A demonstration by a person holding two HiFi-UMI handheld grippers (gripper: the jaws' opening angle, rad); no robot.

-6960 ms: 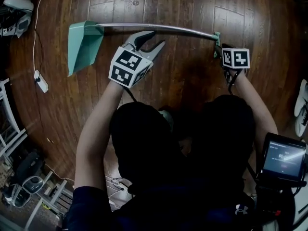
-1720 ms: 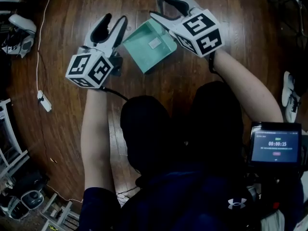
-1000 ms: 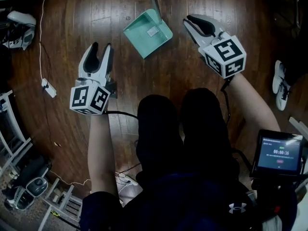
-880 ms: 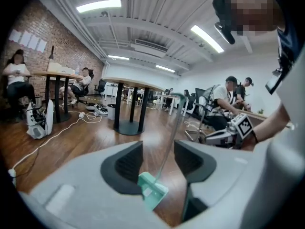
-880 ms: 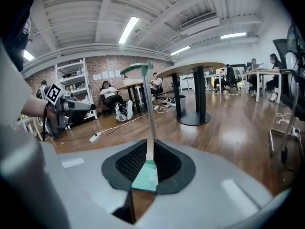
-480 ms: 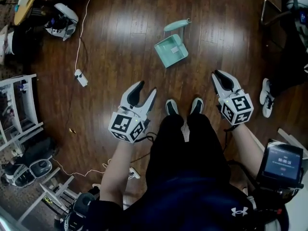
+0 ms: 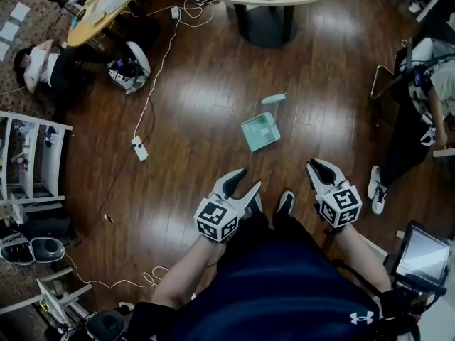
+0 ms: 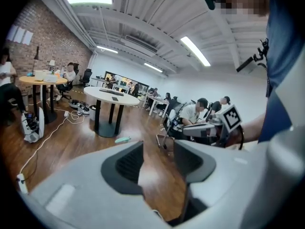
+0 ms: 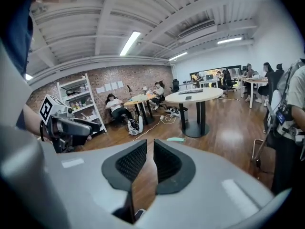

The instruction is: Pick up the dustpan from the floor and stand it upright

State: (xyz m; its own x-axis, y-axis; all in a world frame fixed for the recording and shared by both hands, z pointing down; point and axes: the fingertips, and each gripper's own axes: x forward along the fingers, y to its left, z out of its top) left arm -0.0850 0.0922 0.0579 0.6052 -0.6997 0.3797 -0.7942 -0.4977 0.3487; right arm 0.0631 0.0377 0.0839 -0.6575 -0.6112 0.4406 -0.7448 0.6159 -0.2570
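The teal dustpan (image 7: pixel 260 131) stands on the wooden floor (image 7: pixel 199 105), pan down and its handle (image 7: pixel 274 99) rising toward the head camera. It looks to be balanced upright by itself, so the task seems done and it needs no grip. The person's shoes (image 7: pixel 284 203) are near it. Both tools are held up by the waist, well apart from the dustpan, probably so as not to knock it. The left tongs (image 7: pixel 247 181) gape clearly and hold nothing. The right tongs (image 7: pixel 320 165) show only a narrow slit between their jaws and are also empty.
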